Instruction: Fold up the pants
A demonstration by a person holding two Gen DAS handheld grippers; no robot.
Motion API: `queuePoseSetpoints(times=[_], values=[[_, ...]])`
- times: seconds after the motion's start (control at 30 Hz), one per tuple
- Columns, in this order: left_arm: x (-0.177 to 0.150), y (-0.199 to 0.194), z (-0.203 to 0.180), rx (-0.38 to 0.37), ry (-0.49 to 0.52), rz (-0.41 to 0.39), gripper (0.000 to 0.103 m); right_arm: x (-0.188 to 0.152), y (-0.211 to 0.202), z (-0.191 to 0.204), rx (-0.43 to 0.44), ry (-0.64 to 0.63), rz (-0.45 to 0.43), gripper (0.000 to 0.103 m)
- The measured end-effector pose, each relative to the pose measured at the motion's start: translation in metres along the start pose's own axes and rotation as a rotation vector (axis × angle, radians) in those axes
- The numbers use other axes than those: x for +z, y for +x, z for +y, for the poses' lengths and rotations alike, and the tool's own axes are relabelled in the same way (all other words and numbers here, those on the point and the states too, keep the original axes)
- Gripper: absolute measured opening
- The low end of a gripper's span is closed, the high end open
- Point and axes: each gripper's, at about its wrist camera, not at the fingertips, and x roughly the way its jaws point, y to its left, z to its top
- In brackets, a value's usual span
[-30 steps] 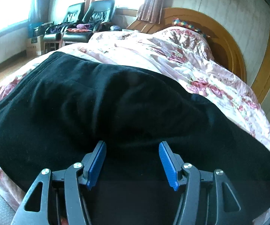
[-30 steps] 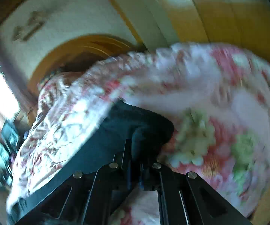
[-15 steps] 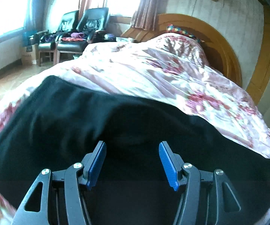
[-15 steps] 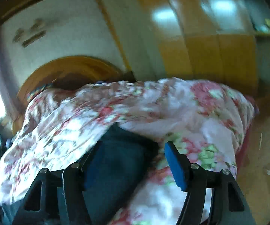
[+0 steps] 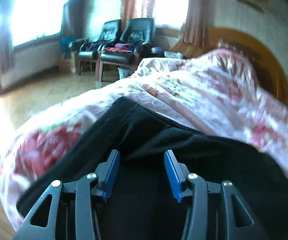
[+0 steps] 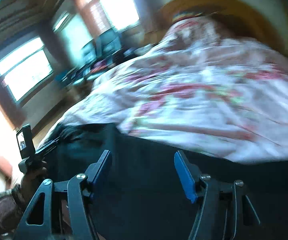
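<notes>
Left gripper (image 5: 142, 172), lower centre of the left wrist view: jaws have just been closing and stand spread, blue pads (image 5: 112, 172) clear of the cloth; nothing is pinched, probably ahead of taking a fresh edge. Black pants (image 5: 184, 140) lie across the lower frame on a floral quilt (image 5: 204, 92). Two black armchairs (image 5: 124, 44) stand upper centre below bright windows; a wooden headboard (image 5: 270, 60) curves at right.

Right gripper (image 6: 144, 170), right wrist view, heavily blurred: jaws spread and empty above the pants (image 6: 154, 190). A hand (image 6: 34, 178) at lower left holds the other tool. The quilt (image 6: 204, 90) fills the right.
</notes>
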Motion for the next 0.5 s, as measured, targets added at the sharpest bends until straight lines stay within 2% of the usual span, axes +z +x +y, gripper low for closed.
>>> queuePoseSetpoints(times=[0.13, 0.27, 0.43, 0.5], values=[[-0.008, -0.013, -0.001, -0.101, -0.044, 0.029, 0.048, 0.030, 0.066, 0.024, 0.066, 0.024, 0.080, 0.062], [-0.012, -0.013, -0.019, -0.174, 0.020, 0.044, 0.048, 0.045, 0.118, 0.029, 0.121, 0.130, 0.176, 0.061], [-0.015, 0.003, -0.027, -0.175, 0.021, 0.083, 0.048, 0.043, 0.170, 0.022, 0.196, 0.229, 0.355, 0.038], [-0.014, 0.005, -0.024, -0.177, 0.004, 0.080, 0.048, 0.041, 0.182, 0.019, 0.181, 0.246, 0.381, 0.022]])
